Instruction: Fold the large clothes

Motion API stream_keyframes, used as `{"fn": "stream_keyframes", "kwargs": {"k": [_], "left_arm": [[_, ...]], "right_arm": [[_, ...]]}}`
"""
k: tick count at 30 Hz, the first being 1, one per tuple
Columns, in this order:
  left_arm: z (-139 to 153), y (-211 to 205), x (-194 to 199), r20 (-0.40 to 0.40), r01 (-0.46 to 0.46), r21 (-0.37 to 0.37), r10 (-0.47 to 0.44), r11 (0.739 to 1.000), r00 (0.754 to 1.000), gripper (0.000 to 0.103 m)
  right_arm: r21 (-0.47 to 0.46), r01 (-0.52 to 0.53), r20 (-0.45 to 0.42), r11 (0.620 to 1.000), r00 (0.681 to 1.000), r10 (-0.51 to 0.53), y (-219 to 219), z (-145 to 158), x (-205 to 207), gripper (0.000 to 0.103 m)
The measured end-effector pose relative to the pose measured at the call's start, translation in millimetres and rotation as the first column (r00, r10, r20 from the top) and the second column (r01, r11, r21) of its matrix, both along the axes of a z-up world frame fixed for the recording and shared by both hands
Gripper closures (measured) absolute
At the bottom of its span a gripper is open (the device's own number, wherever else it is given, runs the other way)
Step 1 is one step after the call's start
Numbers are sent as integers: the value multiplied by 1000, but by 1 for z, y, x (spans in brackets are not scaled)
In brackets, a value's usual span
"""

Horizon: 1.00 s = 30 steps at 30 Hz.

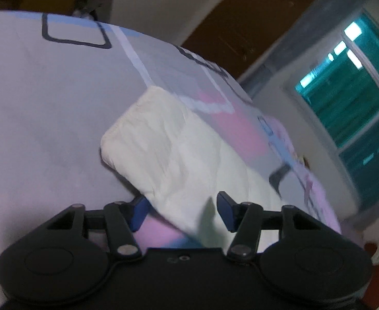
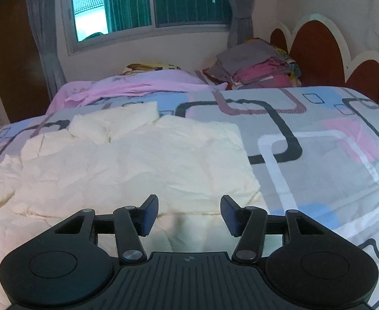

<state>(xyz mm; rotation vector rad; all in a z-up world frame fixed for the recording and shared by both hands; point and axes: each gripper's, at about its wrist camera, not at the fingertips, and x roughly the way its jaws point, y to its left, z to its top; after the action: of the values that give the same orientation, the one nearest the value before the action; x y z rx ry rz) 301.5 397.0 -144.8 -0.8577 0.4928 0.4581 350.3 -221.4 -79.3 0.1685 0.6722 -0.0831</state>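
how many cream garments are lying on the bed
1. The cream garment lies spread on the patterned bedspread, in front of both sets of jaws. A pile of folded clothes sits by the headboard; it may hide more.

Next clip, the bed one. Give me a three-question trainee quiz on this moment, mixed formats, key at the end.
1. True or false: the right gripper is clamped on the cream garment.
2. Multiple choice: the stack of folded clothes sits (A) at the far end of the bed by the headboard, (B) on the floor, (C) on the windowsill.
3. Fill in: the cream garment lies on a patterned ____.

Key:
1. False. Its fingers stand apart above the garment, nothing pinched.
2. A.
3. Bedsheet.
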Motion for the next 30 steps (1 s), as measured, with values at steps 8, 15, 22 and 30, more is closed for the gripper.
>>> {"fn": "stream_keyframes", "kwargs": {"k": [8, 15, 22, 30], "left_arm": [[43, -30, 22, 113, 117, 103, -128, 988, 985, 99], [92, -148, 82, 129, 403, 266, -446, 876, 886, 99], [96, -296, 140, 21, 658, 331, -703, 676, 711, 99], [63, -440, 167, -114, 830, 314, -850, 461, 515, 99]], "right_arm": [[0, 12, 9, 1000, 1000, -12, -4, 1, 13, 49], [22, 14, 21, 1000, 1000, -14, -18, -1, 18, 49], [67, 35, 36, 997, 999, -38, -48, 0, 20, 49], [124, 93, 40, 988, 994, -99, -104, -1, 18, 49]]}}
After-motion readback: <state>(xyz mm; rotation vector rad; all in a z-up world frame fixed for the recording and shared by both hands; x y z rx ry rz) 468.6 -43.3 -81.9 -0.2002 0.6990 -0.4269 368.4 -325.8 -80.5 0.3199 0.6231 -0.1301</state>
